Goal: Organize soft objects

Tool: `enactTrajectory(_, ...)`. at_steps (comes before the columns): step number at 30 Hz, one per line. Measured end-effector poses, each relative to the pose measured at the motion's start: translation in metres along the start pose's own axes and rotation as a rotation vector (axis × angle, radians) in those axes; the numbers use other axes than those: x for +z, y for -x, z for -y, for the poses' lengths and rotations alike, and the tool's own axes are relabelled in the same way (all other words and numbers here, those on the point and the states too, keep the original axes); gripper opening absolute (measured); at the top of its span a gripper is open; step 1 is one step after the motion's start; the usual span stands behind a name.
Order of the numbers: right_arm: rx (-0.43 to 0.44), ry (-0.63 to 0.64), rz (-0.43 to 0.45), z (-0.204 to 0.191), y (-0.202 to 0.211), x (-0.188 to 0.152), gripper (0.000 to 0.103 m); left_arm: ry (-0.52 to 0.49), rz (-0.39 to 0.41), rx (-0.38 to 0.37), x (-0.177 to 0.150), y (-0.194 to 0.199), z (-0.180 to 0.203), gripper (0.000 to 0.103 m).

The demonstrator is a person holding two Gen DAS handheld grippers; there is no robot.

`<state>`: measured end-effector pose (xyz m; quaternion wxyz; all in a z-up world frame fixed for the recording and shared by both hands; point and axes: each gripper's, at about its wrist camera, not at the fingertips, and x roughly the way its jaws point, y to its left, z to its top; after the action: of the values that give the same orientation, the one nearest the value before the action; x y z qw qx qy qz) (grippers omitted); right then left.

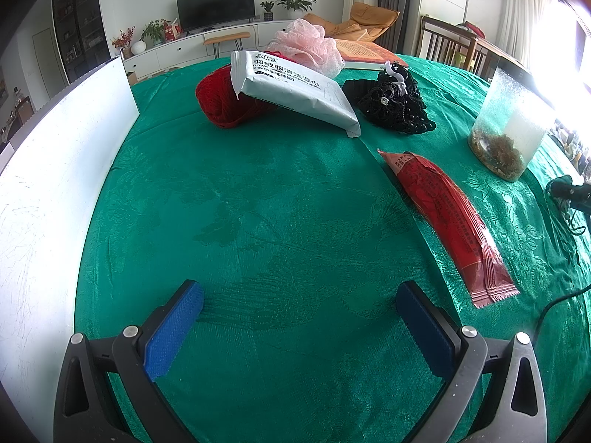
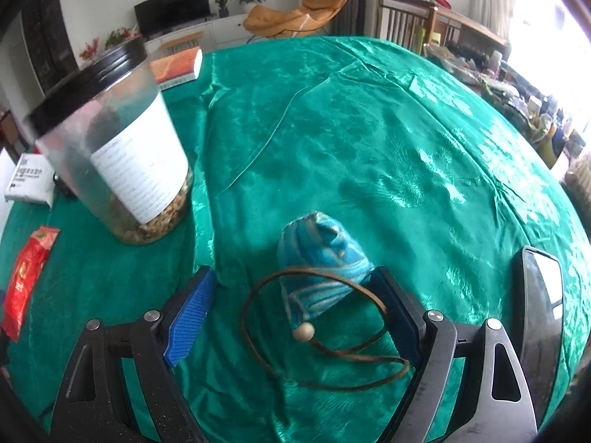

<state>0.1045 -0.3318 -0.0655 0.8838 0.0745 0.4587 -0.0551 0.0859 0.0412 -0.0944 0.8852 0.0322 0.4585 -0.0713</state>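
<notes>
In the left wrist view my left gripper (image 1: 300, 297) is open and empty, low over the green tablecloth (image 1: 280, 203). Ahead lie a red yarn ball (image 1: 221, 101) with a white wipes pack (image 1: 295, 90) leaning on it, a pink mesh pouf (image 1: 310, 46), a black lace piece (image 1: 393, 101) and a long red packet (image 1: 448, 217). In the right wrist view my right gripper (image 2: 295, 284) is open around a small blue drawstring pouch (image 2: 323, 264) with a brown cord (image 2: 325, 332) and a wooden bead (image 2: 303, 331). The pouch lies on the cloth near the right finger.
A white board (image 1: 55, 170) stands along the table's left side. A clear plastic jar (image 2: 114, 151) with a black lid stands left of the pouch. An orange book (image 2: 177, 66) lies at the far edge. A dark phone (image 2: 541, 317) lies right of my right gripper.
</notes>
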Motion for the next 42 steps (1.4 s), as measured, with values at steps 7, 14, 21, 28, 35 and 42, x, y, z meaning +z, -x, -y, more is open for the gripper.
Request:
enactTrajectory(7, 0.202, -0.144, -0.091, 0.039, 0.038, 0.010, 0.088, 0.072, 0.001, -0.219, 0.019, 0.031, 0.007, 0.102)
enactTrajectory(14, 0.072, 0.079, -0.194, 0.007, 0.007, 0.023, 0.066, 0.005, -0.097, -0.285, 0.061, 0.021, 0.056, 0.102)
enactTrajectory(21, 0.106, 0.009, -0.134, 0.018, 0.015, 0.036, 0.043, -0.043, -0.169, -0.140, 0.072, -0.021, 0.085, 0.035)
enactTrajectory(28, 0.139, 0.016, 0.070, 0.002, 0.080, 0.086, 0.043, -0.058, -0.049, -0.093, 0.077, 0.026, 0.079, 0.018)
enactTrajectory(35, 0.180, 0.133, 0.140, -0.054, 0.134, 0.097, 0.043, -0.045, 0.064, -0.018, 0.077, 0.084, 0.047, 0.018)
enactTrajectory(42, 0.286, 0.250, 0.154, -0.139, 0.168, 0.078, 0.043, 0.057, 0.127, -0.052, 0.066, 0.136, -0.016, 0.018)
